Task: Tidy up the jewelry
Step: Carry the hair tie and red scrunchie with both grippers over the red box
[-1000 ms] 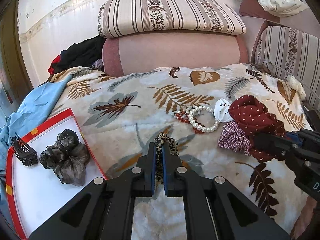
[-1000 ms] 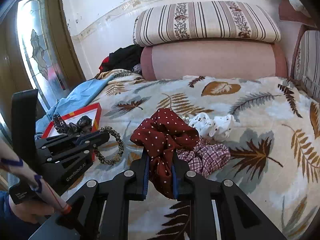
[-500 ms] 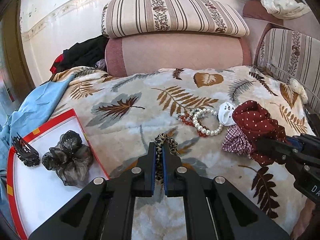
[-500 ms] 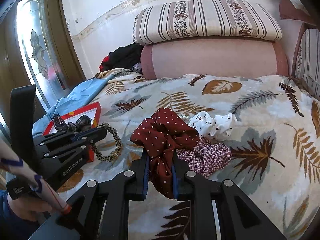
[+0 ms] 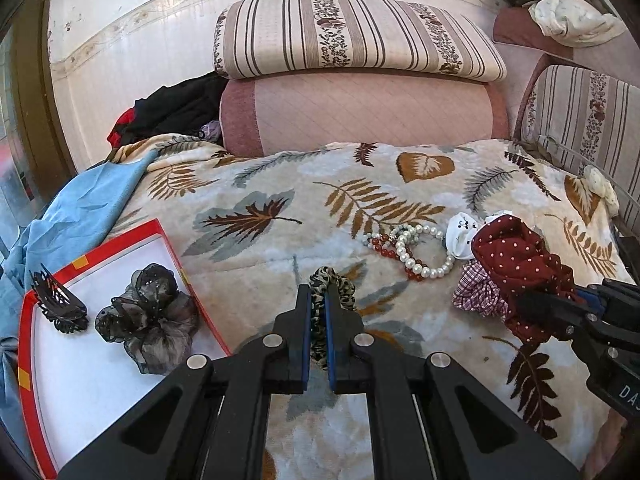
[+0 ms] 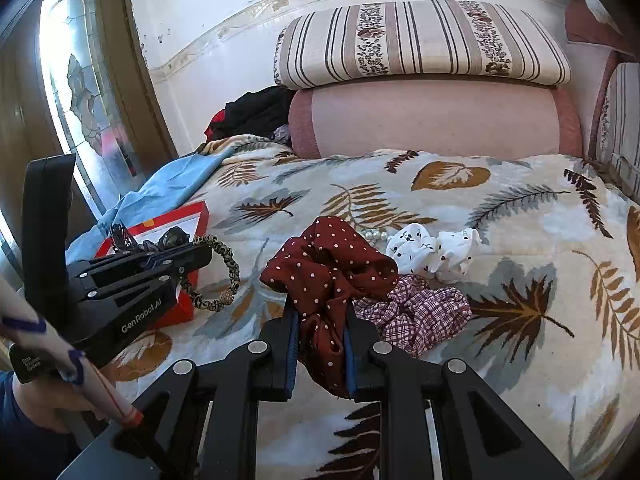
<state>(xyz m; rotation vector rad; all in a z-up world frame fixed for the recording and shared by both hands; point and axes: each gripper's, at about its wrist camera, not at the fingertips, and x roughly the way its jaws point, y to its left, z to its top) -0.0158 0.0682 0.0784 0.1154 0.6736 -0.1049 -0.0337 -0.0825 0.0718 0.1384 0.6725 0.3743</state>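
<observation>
Broadly, I see a leaf-print blanket (image 5: 280,200) covering the bed, with a striped cushion (image 5: 352,36) stacked on a pink bolster (image 5: 360,112) at the far end. At the blanket's left edge lies my red-rimmed tray (image 5: 168,240), holding a grey scrunchie (image 5: 148,316) and, beside it, a black claw clip (image 5: 56,300).

My left gripper (image 5: 317,308) points forward, low over the blanket just right of the tray, its tongs pinched narrow on a leopard hair tie (image 5: 334,280); in the right wrist view the tie hangs as a loop (image 6: 224,272) off the tips. My right gripper (image 6: 320,340) sits further right, level and aimed the same way, tongs clamped on a maroon dotted scrunchie (image 6: 328,264) that bunches up above them.

Under and beside that scrunchie rests a checked scrunchie (image 6: 420,312), and a white dotted scrunchie (image 6: 436,252) lies just behind it. Between the two grippers, a pearl bracelet (image 5: 420,256) overlaps a red bead bracelet (image 5: 384,246) on the blanket.
</observation>
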